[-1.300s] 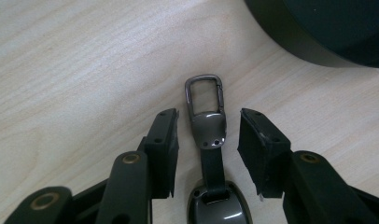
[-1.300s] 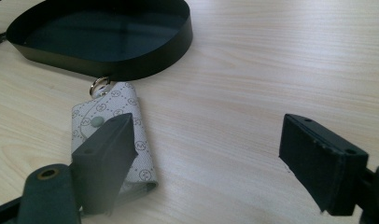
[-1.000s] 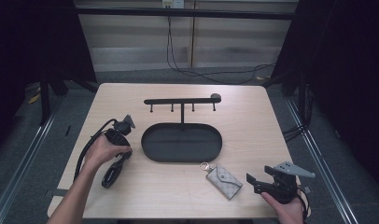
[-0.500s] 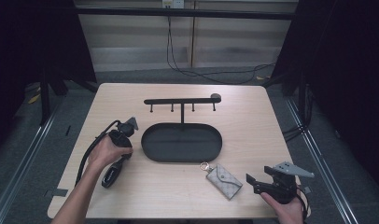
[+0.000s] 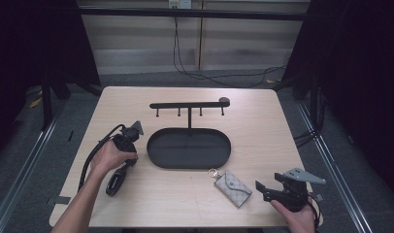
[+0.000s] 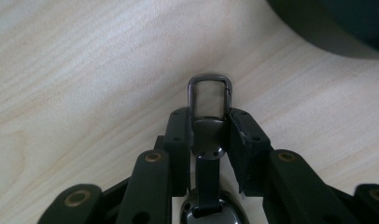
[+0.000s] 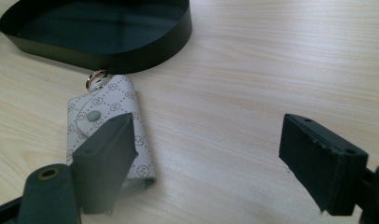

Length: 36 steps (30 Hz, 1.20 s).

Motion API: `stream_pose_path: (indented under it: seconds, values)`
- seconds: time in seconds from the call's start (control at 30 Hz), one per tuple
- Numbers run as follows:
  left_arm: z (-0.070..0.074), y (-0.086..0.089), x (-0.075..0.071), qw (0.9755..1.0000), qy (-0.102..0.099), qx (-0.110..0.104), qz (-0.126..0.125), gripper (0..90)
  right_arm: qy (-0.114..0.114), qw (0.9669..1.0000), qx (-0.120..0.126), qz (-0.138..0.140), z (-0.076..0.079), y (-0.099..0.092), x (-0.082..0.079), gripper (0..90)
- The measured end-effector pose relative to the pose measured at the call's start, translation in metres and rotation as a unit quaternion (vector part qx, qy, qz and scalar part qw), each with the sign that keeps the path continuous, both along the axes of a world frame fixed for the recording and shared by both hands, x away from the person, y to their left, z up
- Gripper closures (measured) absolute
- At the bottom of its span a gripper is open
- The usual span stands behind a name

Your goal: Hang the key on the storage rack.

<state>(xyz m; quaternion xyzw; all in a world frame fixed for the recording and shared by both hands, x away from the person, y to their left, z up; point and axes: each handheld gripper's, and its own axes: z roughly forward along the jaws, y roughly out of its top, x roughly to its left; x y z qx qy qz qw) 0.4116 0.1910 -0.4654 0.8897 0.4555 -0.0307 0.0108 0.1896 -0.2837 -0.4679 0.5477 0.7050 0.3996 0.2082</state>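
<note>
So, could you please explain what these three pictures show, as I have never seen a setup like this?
A person sits at a wooden table and works with two hand-held grippers instead of bare fingers. The high view looks down from above the person's side. The other two pictures come from small cameras riding on each gripper, looking along its black jaws.

On the table stand a dark oval tray with a hook rack rising behind it, and a patterned key pouch with a ring.

The left gripper has just been closing its jaws and is now shut on a metal clasp, which sticks out beyond the jaws. The right gripper is open, its jaws wide apart, with the pouch lying just beside one jaw.
</note>
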Motion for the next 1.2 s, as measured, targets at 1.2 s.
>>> stream_pose_path:
  seconds: [1.2]
  values:
    - [0.076, 0.041, -0.008, 0.9989, -0.026, -0.031, 0.022, 70.8, 0.002, 1.0000, 0.002, -0.007, 0.000, 0.000, 0.000, 18.2]
